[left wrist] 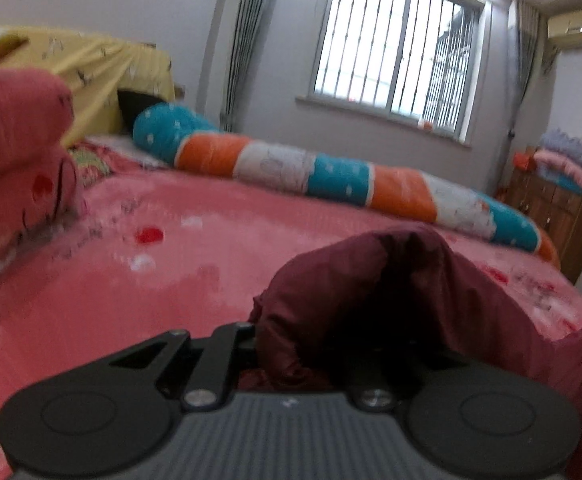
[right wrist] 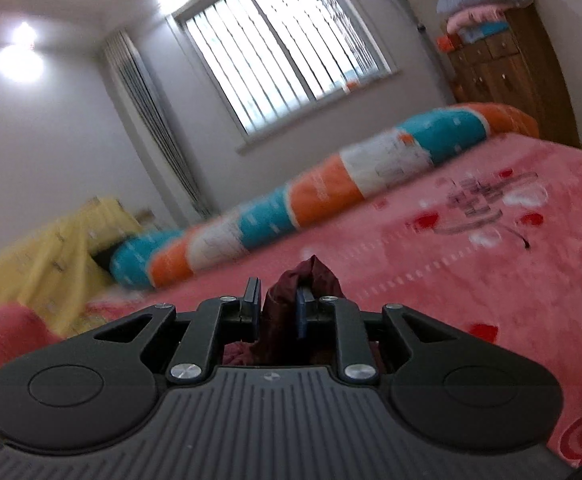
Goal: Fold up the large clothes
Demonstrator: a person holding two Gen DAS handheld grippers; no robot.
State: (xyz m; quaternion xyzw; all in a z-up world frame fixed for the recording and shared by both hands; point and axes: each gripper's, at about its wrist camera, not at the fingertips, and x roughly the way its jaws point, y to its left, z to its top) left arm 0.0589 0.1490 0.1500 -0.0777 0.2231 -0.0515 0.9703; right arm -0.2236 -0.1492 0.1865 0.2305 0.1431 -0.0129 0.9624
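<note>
A dark maroon garment (left wrist: 391, 296) is bunched over my left gripper (left wrist: 311, 344), covering its fingertips; the jaws stand close together with cloth between them. The cloth trails off to the lower right. In the right wrist view my right gripper (right wrist: 279, 308) is shut on a pinch of the same maroon garment (right wrist: 311, 280), which pokes up between the blue-padded fingers (right wrist: 253, 300). Both grippers are held above the pink bedspread (left wrist: 171, 280).
A long teal, orange and white bolster (left wrist: 331, 172) lies along the bed's far side. A folded pink quilt (left wrist: 15, 152) and yellow cover (left wrist: 103, 68) sit at the head end. A wooden cabinet (right wrist: 507, 68) stacked with blankets stands by the barred window (left wrist: 395, 52).
</note>
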